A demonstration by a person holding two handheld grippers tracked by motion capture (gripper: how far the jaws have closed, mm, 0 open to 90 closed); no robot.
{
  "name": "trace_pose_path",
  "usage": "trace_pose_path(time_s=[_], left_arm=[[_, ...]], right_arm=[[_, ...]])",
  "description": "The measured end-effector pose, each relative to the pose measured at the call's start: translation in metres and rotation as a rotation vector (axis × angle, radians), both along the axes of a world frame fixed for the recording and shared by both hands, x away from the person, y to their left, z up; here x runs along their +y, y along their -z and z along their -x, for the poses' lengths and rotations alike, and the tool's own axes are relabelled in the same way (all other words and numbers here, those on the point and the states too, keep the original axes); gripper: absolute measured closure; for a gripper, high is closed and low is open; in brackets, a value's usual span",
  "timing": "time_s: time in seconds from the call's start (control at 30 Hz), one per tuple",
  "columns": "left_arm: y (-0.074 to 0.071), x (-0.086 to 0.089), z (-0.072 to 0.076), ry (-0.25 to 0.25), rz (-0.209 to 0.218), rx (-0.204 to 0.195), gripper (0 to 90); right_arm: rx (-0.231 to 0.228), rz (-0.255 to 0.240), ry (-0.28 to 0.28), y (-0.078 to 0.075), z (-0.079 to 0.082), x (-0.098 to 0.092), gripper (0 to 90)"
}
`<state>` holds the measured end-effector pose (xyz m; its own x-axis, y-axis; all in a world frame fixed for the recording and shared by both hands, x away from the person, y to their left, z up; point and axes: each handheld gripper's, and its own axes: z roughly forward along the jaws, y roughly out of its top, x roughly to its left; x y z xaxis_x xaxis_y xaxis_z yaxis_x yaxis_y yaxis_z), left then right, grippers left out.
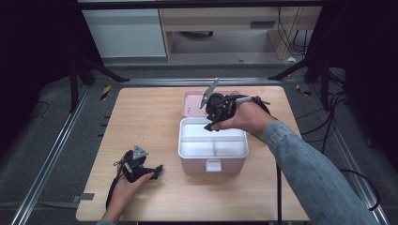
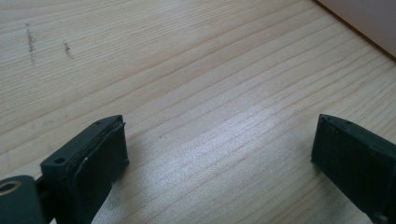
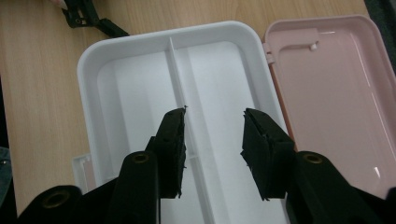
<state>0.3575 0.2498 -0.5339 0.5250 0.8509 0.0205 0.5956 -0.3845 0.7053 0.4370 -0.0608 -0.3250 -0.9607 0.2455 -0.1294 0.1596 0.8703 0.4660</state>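
The right gripper (image 1: 212, 125) hangs over the white tray (image 1: 187, 145) that sits in the pink box (image 1: 195, 166), its jaws pointing down into the tray's far half. In the right gripper view the jaws stand half open with nothing between the pads, and they straddle the tray's long divider (image 3: 173, 65): the left pad sits right at the wall, the right pad over the compartment beside it. That divider is what the coming move seems to turn on. It runs from 12 to 6 o'clock in this view, in line with the jaws' own length, so a further squeeze would pinch it across its thin side. Seen from the high view, the tray's long axis runs 9 to 3 o'clock across the table (image 1: 141, 122), and the open lid (image 1: 192, 101) lies flat at 12 o'clock from the box, hinged along its far edge. The right hand (image 1: 246, 117) is by far the nearer to the tray. The left gripper (image 1: 157, 169) rests on the table at about 8 o'clock from the box, well apart from it, jaws wide and empty over bare wood, with a pink corner of the box just at 1 o'clock in its own view. Count: one box, one lid, one tray with three compartments that I can make out, two grippers. The tray looks empty.
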Motion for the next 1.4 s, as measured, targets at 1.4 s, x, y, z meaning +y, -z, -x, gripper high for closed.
trace_pose_path(time_s=[1.4], left_arm=[[0.0, 0.0, 0.0, 0.001, -0.002, -0.002, 2.8]], right_arm=[[0.092, 0.227, -0.193, 0.063, -0.016, 0.028, 76.0]])
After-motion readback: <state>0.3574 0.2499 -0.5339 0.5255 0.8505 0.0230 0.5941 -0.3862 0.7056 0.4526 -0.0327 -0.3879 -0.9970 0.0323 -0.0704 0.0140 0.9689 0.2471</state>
